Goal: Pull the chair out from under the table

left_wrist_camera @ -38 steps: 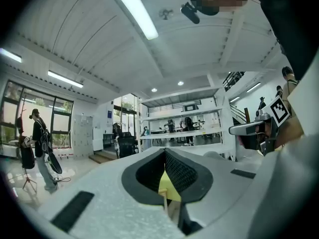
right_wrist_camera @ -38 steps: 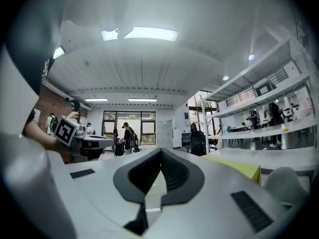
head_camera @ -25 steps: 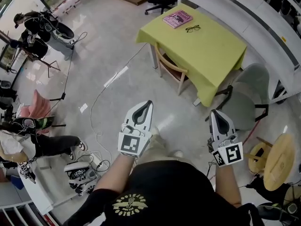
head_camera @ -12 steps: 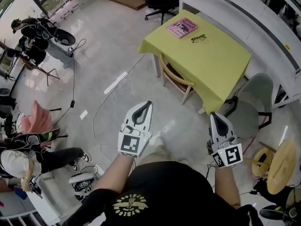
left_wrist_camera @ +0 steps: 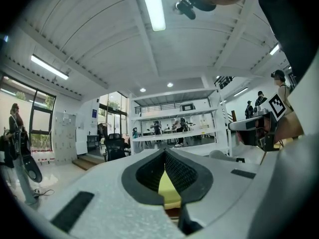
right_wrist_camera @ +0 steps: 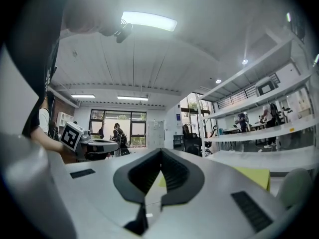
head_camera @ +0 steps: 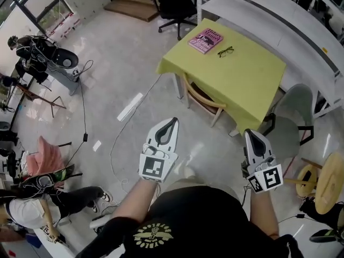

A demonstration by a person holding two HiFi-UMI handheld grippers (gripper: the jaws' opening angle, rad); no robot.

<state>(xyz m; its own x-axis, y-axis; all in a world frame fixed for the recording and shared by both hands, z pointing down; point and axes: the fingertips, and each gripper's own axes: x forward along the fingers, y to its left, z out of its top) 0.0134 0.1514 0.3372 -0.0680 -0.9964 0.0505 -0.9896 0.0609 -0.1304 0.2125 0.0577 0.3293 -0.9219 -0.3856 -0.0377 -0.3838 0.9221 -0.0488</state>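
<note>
A wooden chair (head_camera: pixel 203 94) is tucked under the near left side of a table with a yellow-green cloth (head_camera: pixel 242 74); only its curved backrest and legs show. My left gripper (head_camera: pixel 171 122) is held level over the floor, short of the chair, its jaws shut and empty. My right gripper (head_camera: pixel 251 133) hovers off the table's near corner, also shut with nothing in it. In the left gripper view the yellow cloth (left_wrist_camera: pixel 168 189) shows through the jaw gap of the left gripper (left_wrist_camera: pixel 164 152). The right gripper (right_wrist_camera: pixel 160 152) points at the room with the cloth (right_wrist_camera: pixel 251 176) to its right.
A pink book (head_camera: pixel 205 40) and glasses (head_camera: pixel 226 51) lie on the cloth. A grey chair (head_camera: pixel 290 123) stands right of the table, a round wooden stool (head_camera: pixel 329 183) further right. A black office chair (head_camera: pixel 174 4) is beyond. Cables (head_camera: pixel 115 138) cross the floor; people sit at the left.
Both grippers have travelled forward together toward the table, still shut. The table and chair appear slightly lower and closer in the head view.
</note>
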